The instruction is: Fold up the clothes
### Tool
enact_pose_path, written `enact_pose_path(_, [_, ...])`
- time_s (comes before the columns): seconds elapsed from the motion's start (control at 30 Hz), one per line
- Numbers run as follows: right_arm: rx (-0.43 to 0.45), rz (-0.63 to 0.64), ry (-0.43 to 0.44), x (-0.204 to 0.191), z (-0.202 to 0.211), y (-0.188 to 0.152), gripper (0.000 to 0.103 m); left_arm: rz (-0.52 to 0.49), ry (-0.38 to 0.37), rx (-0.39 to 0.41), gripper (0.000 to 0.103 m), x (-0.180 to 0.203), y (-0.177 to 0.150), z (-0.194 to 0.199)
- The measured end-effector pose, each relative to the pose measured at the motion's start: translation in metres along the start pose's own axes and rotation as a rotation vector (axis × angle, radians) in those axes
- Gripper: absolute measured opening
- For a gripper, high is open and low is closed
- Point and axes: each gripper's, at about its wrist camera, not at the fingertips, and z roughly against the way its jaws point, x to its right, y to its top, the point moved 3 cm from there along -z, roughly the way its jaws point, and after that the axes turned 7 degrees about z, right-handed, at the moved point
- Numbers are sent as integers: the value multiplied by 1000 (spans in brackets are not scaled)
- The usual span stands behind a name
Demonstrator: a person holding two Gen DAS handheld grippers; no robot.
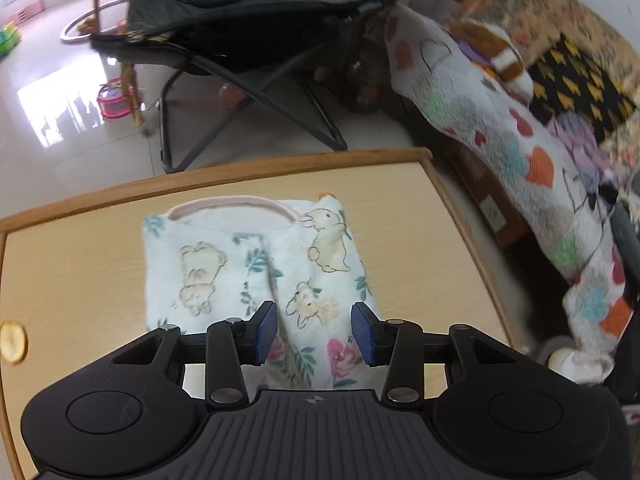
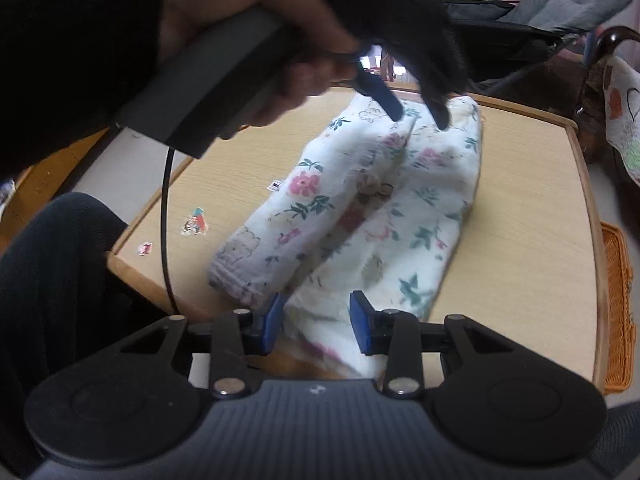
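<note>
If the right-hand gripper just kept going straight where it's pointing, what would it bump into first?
Most likely the floral garment. The right gripper, jaws open, points down at its near edge on the table; how far above it hovers is unclear.

Glossy pale floor (image 1: pixel 48 152), dark folding chair (image 1: pixel 224 36), heart-patterned blanket (image 1: pixel 500 128).

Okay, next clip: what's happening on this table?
A person is folding a small floral, animal-print garment on a wooden table. It already lies folded lengthwise. The left gripper hovers open over its far end; the right gripper is open at the near end, fabric between its fingers but not pinched.
</note>
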Motion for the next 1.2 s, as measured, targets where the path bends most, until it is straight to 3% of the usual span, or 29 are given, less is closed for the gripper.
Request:
enact_pose_path(0.17, [-25,-52,-33,5,-16,6,37,-55,58,-16,44,1,9,-18])
enact_pose_path(0.2, [-36,-52,-32,6,-20,5,29,-61,70,-20,44,0,10,-20])
enact_pose_path(0.23, [-51,-47,-28,6,-24,4,11,-72,85,-23,43,-1,11,-22])
enact_pose_path(0.27, [-65,-40,-25,6,-27,2,5,-86,102,-25,43,-2,12,-24])
enact_pose_path(0.6, [-33,23,31,-5,-1,4,3,-208,184,14,39,-7,27,-20])
enact_pose_path(0.73, [-59,30,29,-8,-3,1,3,-246,201,6,39,-8,30,-21])
enact_pose_path(1.2, [-98,6,56,-11,-23,-1,6,-259,212,64,45,-18,23,-21])
